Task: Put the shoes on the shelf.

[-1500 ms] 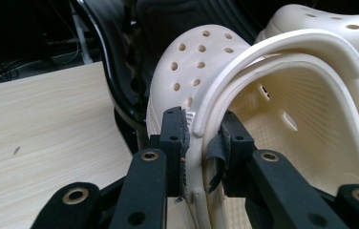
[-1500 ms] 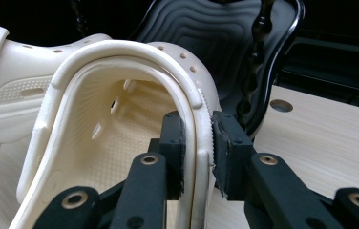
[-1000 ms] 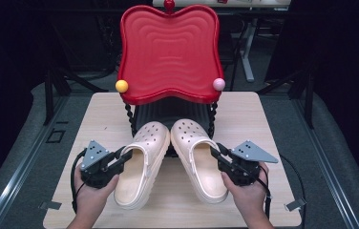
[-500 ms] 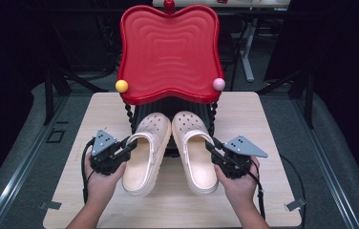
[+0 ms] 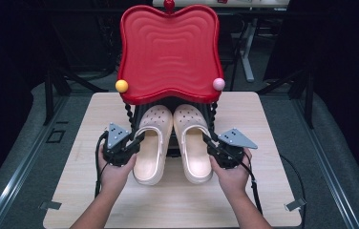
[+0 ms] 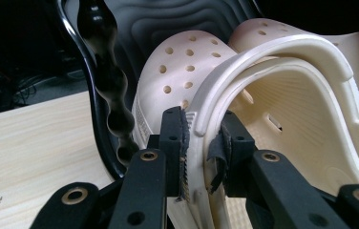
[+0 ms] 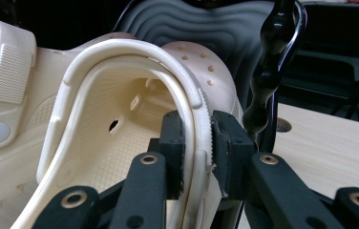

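Two cream clogs lie side by side on the wooden table, toes tucked under a red tray-topped stand (image 5: 168, 52). My left gripper (image 5: 135, 141) is shut on the outer side wall of the left clog (image 5: 151, 143); in the left gripper view its pads (image 6: 175, 138) pinch the clog's rim (image 6: 263, 62). My right gripper (image 5: 210, 142) is shut on the outer side wall of the right clog (image 5: 193, 143); in the right gripper view the pads (image 7: 225, 138) clamp that rim (image 7: 134, 52). A person's hands hold both grippers.
The stand's black beaded legs (image 5: 129, 114) rise just outside each clog, close to the jaws (image 6: 106, 81) (image 7: 268, 67). A yellow ball (image 5: 121, 86) and a pink ball (image 5: 218, 84) sit at the tray's corners. Bare table (image 5: 273, 191) lies around the hands; dark floor surrounds it.
Both grippers have pushed the clogs away from the person, so the toes now sit farther under the red stand. The grips have not altered.
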Available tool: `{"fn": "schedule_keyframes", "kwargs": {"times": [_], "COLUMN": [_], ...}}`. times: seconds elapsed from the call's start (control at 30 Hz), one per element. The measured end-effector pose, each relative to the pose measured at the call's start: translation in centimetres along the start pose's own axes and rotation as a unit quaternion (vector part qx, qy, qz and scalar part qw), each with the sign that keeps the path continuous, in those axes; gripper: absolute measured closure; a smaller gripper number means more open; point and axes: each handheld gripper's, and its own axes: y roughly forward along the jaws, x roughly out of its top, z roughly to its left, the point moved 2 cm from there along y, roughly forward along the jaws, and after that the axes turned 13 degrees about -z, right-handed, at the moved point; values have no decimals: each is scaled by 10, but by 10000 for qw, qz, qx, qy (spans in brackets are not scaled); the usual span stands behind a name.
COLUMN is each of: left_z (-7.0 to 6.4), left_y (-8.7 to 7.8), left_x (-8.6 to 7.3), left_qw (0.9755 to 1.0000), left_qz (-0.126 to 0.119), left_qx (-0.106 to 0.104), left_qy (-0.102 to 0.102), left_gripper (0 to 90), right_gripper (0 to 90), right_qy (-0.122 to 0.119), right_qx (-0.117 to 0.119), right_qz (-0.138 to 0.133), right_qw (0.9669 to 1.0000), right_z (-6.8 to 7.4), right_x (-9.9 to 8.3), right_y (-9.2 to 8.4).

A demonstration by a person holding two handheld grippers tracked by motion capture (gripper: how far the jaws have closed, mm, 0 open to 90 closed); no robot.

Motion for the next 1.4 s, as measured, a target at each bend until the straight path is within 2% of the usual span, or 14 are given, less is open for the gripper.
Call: {"fn": "schedule_keyframes", "kwargs": {"times": [0.07,0.23,0.3,0.47,0.53,0.63,0.8,0.97,1.13,1.4], "left_z": [1,0,-1,2,4,5,5,4,5,4], "left_y": [4,18,24,31,31,30,30,31,31,27], "left_x": [1,4,5,6,6,5,3,1,0,2], "left_qw": [10000,9999,9998,9997,9997,9993,9989,9990,9985,9987], "left_qz": [-11,-49,-70,-138,-163,-281,-289,-238,-227,-261], "left_qx": [25,94,161,194,192,131,74,68,19,17], "left_qy": [-62,-17,84,41,-10,-224,-365,-378,-491,-427], "left_gripper": [745,738,731,716,712,677,616,569,546,515], "right_gripper": [745,741,739,732,731,720,692,631,603,574], "right_qy": [-54,-14,-66,-150,-177,-203,-167,-124,-118,-231], "right_qx": [-29,-138,-194,-282,-287,-251,-168,-134,-99,-70], "right_qz": [-18,-139,-98,-122,-128,-86,-14,-11,-65,-108], "right_qw": [10000,9998,9997,9994,9994,9994,9997,9998,9999,9997], "right_z": [0,1,1,2,1,0,0,-1,0,3], "right_x": [-1,-3,-3,-4,-3,-3,-3,-2,1,4], "right_y": [3,16,23,33,34,33,31,31,28,23]}}
